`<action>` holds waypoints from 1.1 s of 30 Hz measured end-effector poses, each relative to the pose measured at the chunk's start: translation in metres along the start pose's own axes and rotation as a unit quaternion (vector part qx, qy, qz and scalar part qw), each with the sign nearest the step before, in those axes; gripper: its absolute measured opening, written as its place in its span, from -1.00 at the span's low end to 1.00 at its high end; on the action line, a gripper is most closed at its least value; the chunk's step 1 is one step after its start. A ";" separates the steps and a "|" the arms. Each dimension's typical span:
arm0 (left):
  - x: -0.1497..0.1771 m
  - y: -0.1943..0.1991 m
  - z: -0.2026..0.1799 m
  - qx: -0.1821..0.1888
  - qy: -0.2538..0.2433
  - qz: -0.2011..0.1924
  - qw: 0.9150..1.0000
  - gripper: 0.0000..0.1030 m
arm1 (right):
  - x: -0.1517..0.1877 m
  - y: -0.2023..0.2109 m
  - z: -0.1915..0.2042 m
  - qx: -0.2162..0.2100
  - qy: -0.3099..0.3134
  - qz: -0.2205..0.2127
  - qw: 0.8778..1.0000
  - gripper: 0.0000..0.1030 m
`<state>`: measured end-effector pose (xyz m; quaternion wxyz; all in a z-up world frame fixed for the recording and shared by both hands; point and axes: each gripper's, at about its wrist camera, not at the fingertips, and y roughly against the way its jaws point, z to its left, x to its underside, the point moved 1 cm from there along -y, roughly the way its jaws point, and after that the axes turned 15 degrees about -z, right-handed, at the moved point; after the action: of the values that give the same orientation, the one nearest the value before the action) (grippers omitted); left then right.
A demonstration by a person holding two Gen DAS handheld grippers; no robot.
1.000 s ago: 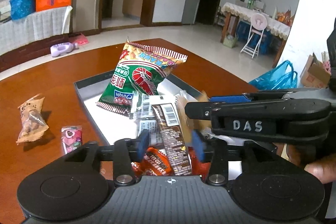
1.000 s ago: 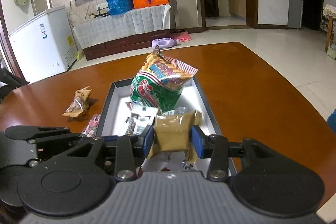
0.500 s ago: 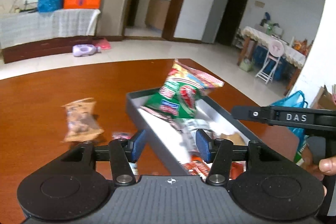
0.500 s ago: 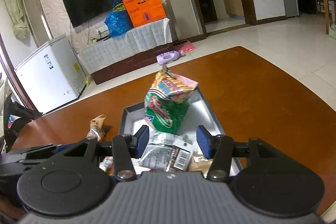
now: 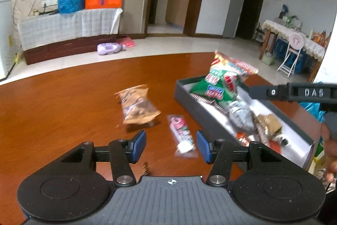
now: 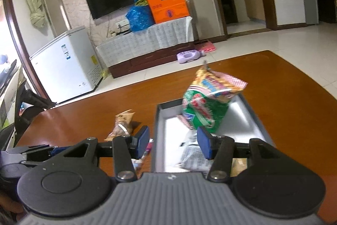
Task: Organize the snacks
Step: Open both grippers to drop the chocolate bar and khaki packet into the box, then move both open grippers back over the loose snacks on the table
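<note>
Polished reddish-brown wood of the desk carries a dark grey tray with a white floor, where a green-and-red snack bag stands propped at the far end above a heap of smaller packets, blurred and hard to tell apart. Two snacks lie outside the tray: a tan packet and, nearer, a small pink packet. The left gripper hovers over the pink packet, jaws partly open and empty. The right gripper, jaws having just widened and holding nothing, hangs above the tray's near end.
</note>
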<state>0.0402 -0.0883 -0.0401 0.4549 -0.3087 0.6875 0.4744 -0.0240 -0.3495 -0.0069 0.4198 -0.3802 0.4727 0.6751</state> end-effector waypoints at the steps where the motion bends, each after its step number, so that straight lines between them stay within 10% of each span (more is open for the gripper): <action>1: 0.002 0.002 0.003 -0.001 0.000 0.003 1.000 0.04 | 0.001 -0.002 0.003 -0.003 0.000 0.002 1.000 -0.01; 33: 0.041 0.004 0.014 -0.013 -0.018 0.053 0.998 -0.06 | 0.053 -0.081 0.085 -0.030 0.062 0.082 0.994 0.11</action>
<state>0.0253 -0.0731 -0.0781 0.4377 -0.2688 0.6883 0.5122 0.0222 -0.2404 -0.0587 0.3214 -0.3939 0.5064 0.6965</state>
